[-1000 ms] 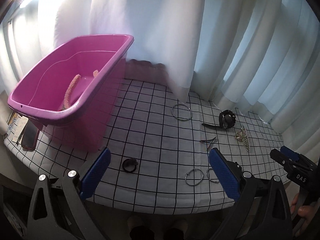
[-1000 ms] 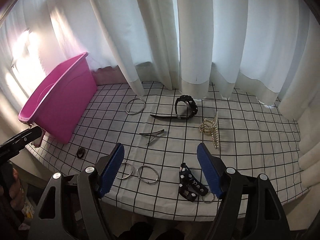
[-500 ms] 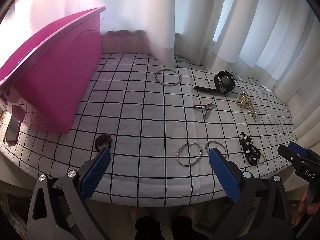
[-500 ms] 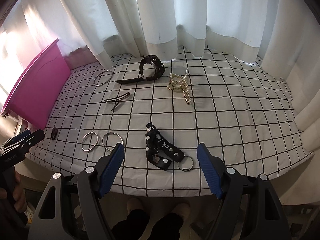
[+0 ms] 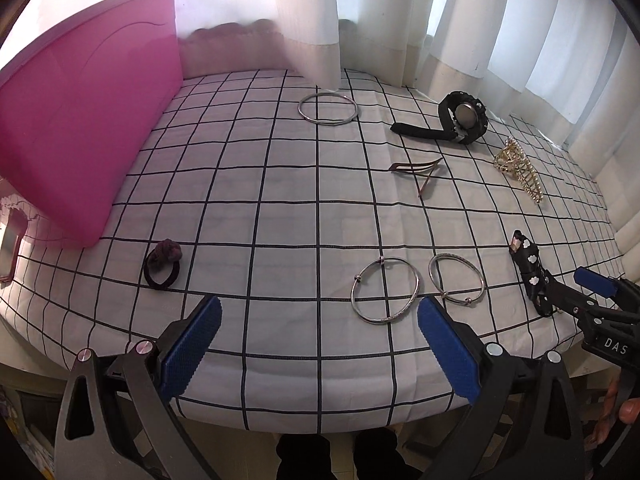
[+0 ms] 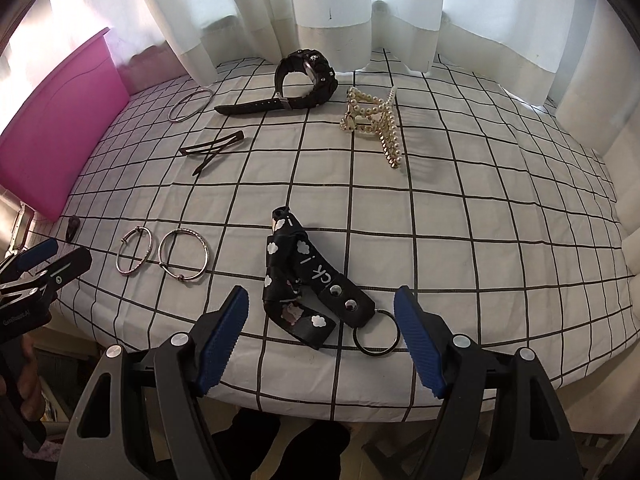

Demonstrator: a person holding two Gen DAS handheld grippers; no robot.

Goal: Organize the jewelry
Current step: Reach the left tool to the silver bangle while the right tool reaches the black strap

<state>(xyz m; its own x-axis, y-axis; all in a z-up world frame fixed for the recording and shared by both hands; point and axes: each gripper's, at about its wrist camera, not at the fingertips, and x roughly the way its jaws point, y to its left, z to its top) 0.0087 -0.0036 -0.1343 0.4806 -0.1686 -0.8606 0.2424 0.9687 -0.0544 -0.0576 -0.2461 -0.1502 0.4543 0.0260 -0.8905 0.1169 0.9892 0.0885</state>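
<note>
On the checked cloth lie two silver bangles (image 5: pixel 385 291) (image 6: pixel 184 254), a larger silver hoop (image 5: pixel 328 107), a black watch (image 6: pixel 305 79), a pearl hair claw (image 6: pixel 374 122), a dark hair clip (image 6: pixel 213 148), a dark hair tie (image 5: pixel 163 264) and a black patterned strap with a key ring (image 6: pixel 310 286). My left gripper (image 5: pixel 318 314) hangs open over the near edge, just short of the bangles. My right gripper (image 6: pixel 320 306) is open too, its blue pads either side of the strap's near end without touching it.
A pink plastic tub (image 5: pixel 80 120) stands on the left of the table (image 5: pixel 280 200). White curtains (image 6: pixel 320 8) close off the back and right. The table's front edge runs just under both grippers. A phone (image 5: pixel 10 240) lies at the far left edge.
Both grippers have come down and closer to the table, so the jewelry looks larger. The tub has slid to the left edge of both views. Jaws have stayed open.
</note>
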